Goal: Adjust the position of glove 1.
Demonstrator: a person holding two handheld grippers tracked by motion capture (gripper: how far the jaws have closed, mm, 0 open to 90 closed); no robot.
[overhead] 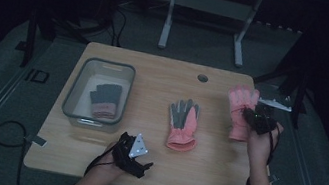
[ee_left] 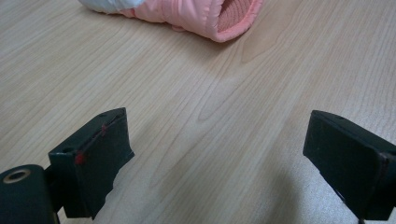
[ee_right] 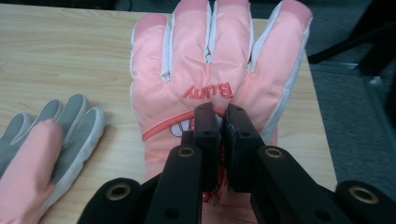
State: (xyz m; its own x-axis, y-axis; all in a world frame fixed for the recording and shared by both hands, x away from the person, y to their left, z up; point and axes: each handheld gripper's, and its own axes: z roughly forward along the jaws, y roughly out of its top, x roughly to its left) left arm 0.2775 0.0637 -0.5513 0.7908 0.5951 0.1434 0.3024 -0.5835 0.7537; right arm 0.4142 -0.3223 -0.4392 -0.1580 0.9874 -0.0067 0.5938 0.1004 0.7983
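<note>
- Right tongs (ee_right: 219, 114) are down on the far-right pink glove (ee_right: 212, 70), jaws squeezed nearly together and pinching a fold of its fabric on the back of the hand, just under the embroidered lettering.
- From the high view, that glove (overhead: 239, 110) lies on the bench (overhead: 164, 80) near its right edge, fingers pointing away from the person, back side up; the right tongs (overhead: 253, 116) sit over its wrist half.
- Second glove (overhead: 183, 123) lies mid-bench, palm up with the grey palm showing, fingers also pointing away, cuff towards the person. It is well apart from the first one.
- In the right gripper view this second glove (ee_right: 42, 144) shows at the left, grey fingertips and a pink thumb, clear of the pinched one.
- Left tongs (overhead: 140, 158) rest low by the near edge of the bench, left of the middle glove's cuff.
- Left gripper view: jaws spread wide, nothing between them, just bare wood; the left tongs (ee_left: 215, 158) are released. The cuff of the middle glove (ee_left: 205, 16) lies ahead at the top, not touched.
- A clear bin (overhead: 83, 90) stands at the left of the bench with a small dark glove pair (overhead: 104, 98) lying inside it.
</note>
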